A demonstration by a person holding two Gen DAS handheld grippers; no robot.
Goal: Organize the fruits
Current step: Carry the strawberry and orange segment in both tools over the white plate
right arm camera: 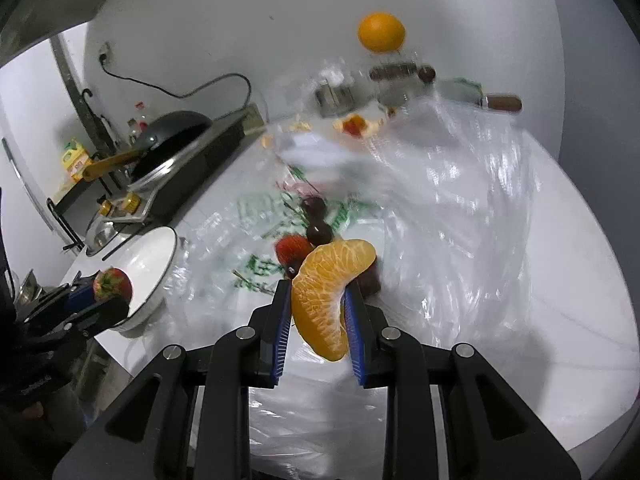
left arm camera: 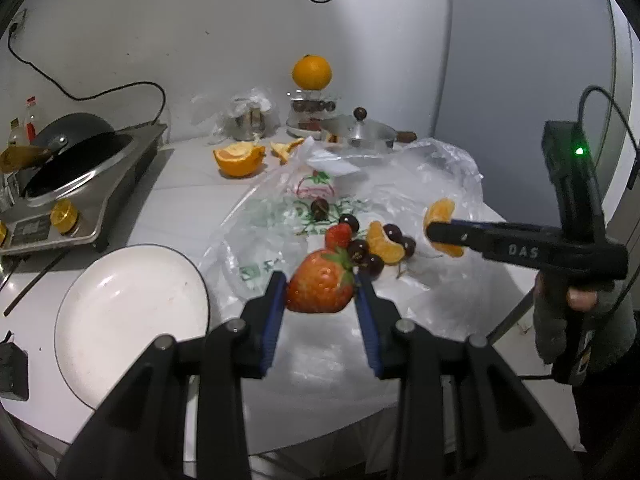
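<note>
My left gripper (left arm camera: pixel 320 286) is shut on a large strawberry (left arm camera: pixel 320 285), held above the table beside the white plate (left arm camera: pixel 120 320). My right gripper (right arm camera: pixel 317 300) is shut on an orange segment (right arm camera: pixel 326 296), lifted above the plastic bag (right arm camera: pixel 460 220); it shows in the left wrist view (left arm camera: pixel 442 236) with the segment (left arm camera: pixel 440 214). On the bag lie a small strawberry (left arm camera: pixel 338 235), another orange segment (left arm camera: pixel 383 242) and several dark cherries (left arm camera: pixel 370 262). In the right wrist view the left gripper (right arm camera: pixel 110 298) holds its strawberry (right arm camera: pixel 113 283) next to the plate (right arm camera: pixel 154 264).
A gas stove with a black wok (left arm camera: pixel 68 148) stands left. At the back are a cut orange (left arm camera: pixel 238 158), peel, a whole orange (left arm camera: pixel 311 72) on a container, and a lidded steel pot (left arm camera: pixel 360 130). The table's front edge is near.
</note>
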